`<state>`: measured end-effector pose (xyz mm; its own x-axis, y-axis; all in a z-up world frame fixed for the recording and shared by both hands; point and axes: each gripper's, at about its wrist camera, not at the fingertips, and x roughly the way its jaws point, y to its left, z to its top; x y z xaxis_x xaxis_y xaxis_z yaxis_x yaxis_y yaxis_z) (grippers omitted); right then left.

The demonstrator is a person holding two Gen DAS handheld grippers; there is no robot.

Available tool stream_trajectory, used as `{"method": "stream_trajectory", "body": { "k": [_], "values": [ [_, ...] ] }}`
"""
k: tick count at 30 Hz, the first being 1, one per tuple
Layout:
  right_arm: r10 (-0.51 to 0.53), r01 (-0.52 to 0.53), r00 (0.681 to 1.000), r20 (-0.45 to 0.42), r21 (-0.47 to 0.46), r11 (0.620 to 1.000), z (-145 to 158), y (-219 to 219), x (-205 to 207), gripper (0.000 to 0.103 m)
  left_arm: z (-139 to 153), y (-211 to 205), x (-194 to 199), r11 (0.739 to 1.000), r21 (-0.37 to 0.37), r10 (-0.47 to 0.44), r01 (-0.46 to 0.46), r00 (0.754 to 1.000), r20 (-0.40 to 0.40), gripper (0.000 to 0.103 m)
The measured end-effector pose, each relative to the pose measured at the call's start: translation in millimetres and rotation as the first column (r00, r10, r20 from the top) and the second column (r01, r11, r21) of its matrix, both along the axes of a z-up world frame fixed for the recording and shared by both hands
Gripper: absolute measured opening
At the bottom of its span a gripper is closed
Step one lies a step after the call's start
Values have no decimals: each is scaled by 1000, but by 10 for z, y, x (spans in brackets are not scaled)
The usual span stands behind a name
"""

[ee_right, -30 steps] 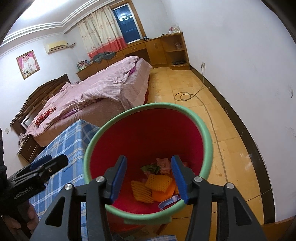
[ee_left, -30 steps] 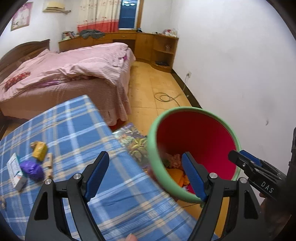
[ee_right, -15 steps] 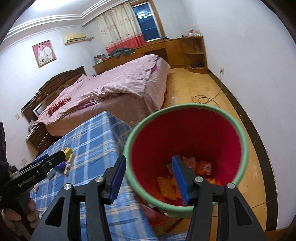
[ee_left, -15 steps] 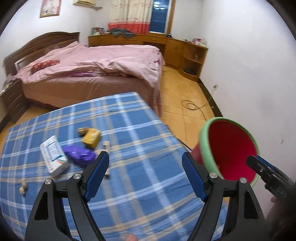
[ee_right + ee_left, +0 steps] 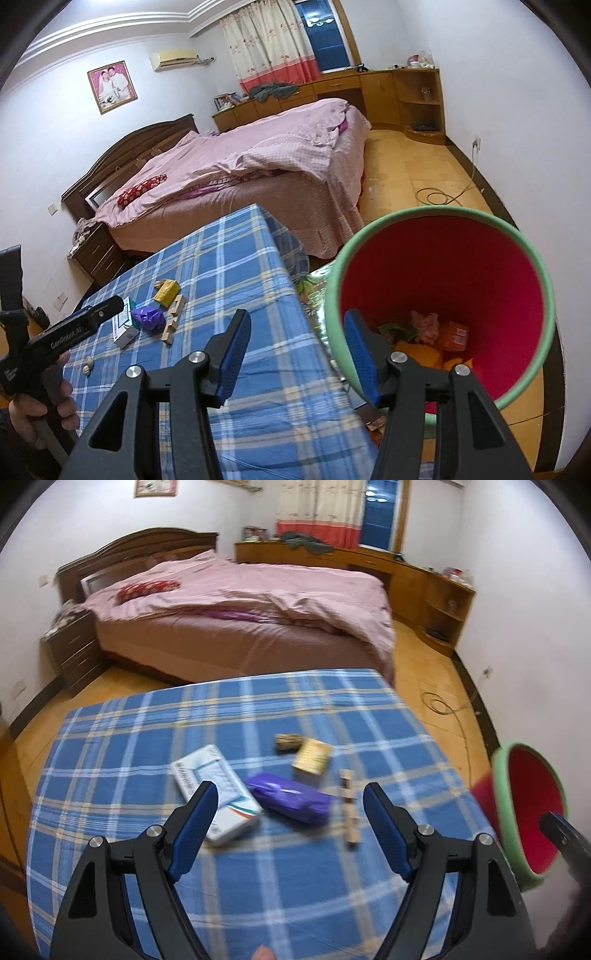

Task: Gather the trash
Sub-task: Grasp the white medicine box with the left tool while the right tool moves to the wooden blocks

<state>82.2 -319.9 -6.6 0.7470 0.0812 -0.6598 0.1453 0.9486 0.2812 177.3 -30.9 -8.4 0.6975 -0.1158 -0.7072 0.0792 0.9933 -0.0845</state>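
Note:
My left gripper [image 5: 290,794] hovers open over the blue plaid table [image 5: 147,738]. Beyond its fingertips lie a purple wrapper [image 5: 291,801], a white box [image 5: 216,794], a yellow packet [image 5: 312,760], a brown scrap [image 5: 288,742] and wooden blocks [image 5: 349,812]. The red bin with a green rim [image 5: 443,214] stands off the table's right edge with several pieces of trash inside. My right gripper [image 5: 295,321] is open above the table edge. Its right finger overlaps the bin's near rim in the picture, and nothing is gripped. The right wrist view also shows the left gripper [image 5: 118,304] and the purple wrapper [image 5: 147,319].
A bed with pink covers [image 5: 240,602] stands behind the table, a nightstand [image 5: 74,646] to its left. Wooden cabinets [image 5: 388,88] line the far wall. A cable [image 5: 436,195] lies on the yellow floor. A patterned sheet [image 5: 314,291] lies between table and bin.
The left gripper swung left, from over the bin to over the trash on the table. The right gripper shifted left, so the bin now sits right of its fingers. Both stayed open.

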Motion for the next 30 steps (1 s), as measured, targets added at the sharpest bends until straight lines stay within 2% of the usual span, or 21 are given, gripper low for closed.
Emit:
{"method": "stream_trajectory", "body": {
  "k": [9, 15, 22, 24, 26, 30],
  "values": [
    [22, -22, 999, -34, 1, 1000, -120, 127, 164, 57, -260, 385, 357, 993, -6, 121, -122, 991, -61, 81],
    [29, -28, 998, -53, 3, 1000, -189, 147, 212, 57, -450, 543, 616, 982, -10, 184, -187, 975, -127, 81],
    [34, -33, 997, -71, 7, 999, -249, 144, 272, 57, -652, 627, 727, 973, -9, 222, -229, 953, -205, 81],
    [38, -38, 996, -74, 6, 999, -259, 151, 292, 57, -661, 603, 693, 974, 29, 225, -224, 955, -193, 80],
    [46, -45, 996, -77, 6, 999, -264, 173, 313, 57, -685, 578, 656, 973, 72, 230, -221, 955, -186, 76],
    [65, -65, 995, -80, 1, 998, -269, 240, 359, 57, -674, 586, 546, 979, 70, 203, -193, 964, -171, 62]
  ]
}}
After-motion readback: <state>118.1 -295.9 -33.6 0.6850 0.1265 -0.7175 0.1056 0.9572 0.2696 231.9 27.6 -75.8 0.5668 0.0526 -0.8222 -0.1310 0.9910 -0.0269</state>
